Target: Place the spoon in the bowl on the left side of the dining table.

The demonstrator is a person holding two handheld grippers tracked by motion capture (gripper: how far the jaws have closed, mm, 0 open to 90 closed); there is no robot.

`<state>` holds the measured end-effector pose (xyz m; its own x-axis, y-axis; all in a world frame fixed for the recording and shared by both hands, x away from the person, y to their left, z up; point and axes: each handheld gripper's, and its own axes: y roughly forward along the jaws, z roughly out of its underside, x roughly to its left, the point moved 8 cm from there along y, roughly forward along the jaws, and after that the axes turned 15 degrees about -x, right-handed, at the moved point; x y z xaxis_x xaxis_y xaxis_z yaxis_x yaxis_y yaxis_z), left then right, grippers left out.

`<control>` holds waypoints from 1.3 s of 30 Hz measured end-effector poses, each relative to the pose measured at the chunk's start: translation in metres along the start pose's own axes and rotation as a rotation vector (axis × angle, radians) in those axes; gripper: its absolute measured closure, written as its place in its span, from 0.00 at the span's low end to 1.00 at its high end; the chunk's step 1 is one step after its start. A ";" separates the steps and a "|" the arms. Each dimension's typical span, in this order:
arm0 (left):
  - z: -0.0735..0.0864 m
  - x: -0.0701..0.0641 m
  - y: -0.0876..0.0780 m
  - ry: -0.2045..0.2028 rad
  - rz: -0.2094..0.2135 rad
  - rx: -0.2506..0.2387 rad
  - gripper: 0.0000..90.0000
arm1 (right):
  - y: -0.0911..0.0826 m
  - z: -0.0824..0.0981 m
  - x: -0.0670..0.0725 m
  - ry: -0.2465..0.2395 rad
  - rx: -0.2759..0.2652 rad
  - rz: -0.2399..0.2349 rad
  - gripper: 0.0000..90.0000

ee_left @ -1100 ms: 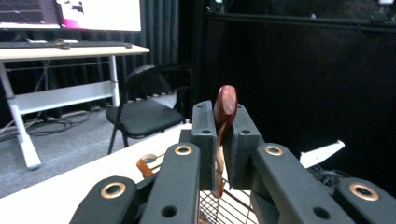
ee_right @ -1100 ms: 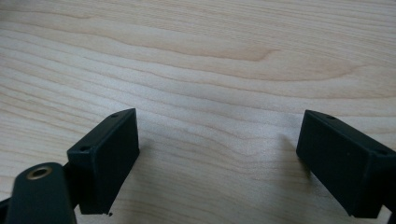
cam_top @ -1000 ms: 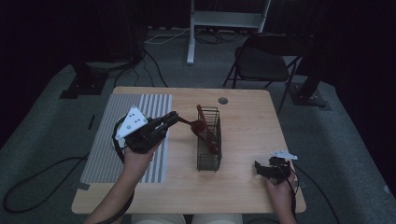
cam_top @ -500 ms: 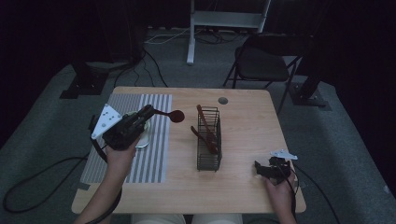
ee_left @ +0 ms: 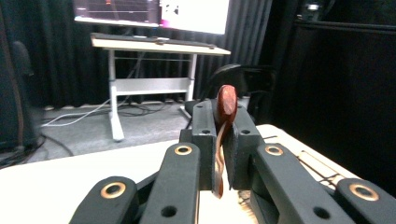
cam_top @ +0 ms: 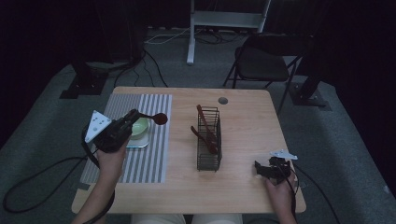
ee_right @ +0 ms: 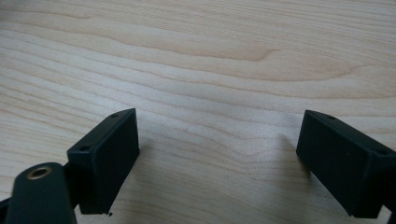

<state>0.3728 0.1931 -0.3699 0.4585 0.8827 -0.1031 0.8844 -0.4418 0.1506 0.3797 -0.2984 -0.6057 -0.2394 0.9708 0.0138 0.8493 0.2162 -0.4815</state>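
Over striped mat (cam_top: 140, 154): left gripper (cam_top: 135, 117), jaws clamped on a curved reddish-brown spoon (ee_left: 223, 135)
Near right, pale wood-grain bench (ee_right: 224, 60): right gripper (cam_top: 261, 169), jaws spread, empty
Centre: black wire basket (cam_top: 208, 140) holding dark-red utensils

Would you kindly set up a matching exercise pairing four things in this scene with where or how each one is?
Things:
1. red spoon
2. wire basket
3. green dish
4. right gripper

States:
A. open, low over bare wood
B. on the striped mat
C. clamped in the left gripper
D. standing mid-table, holding red utensils

Pairs: 1-C, 2-D, 3-B, 4-A
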 end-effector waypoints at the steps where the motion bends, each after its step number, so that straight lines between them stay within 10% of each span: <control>1: 0.002 0.004 -0.001 -0.004 -0.011 0.000 0.93 | 0.000 0.000 0.000 -0.002 0.000 0.000 0.14; 22: 0.061 0.085 -0.035 -0.043 -0.236 0.068 0.93 | 0.000 0.000 0.000 -0.002 0.000 0.000 0.14; 39: 0.103 0.104 -0.032 -0.071 -0.336 0.177 0.93 | 0.000 0.000 0.000 -0.001 0.000 0.000 0.14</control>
<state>0.4013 0.2823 -0.4869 0.1400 0.9725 -0.1862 0.9850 -0.1560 -0.0741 0.3796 -0.2985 -0.6058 -0.2398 0.9707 0.0128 0.8492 0.2161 -0.4819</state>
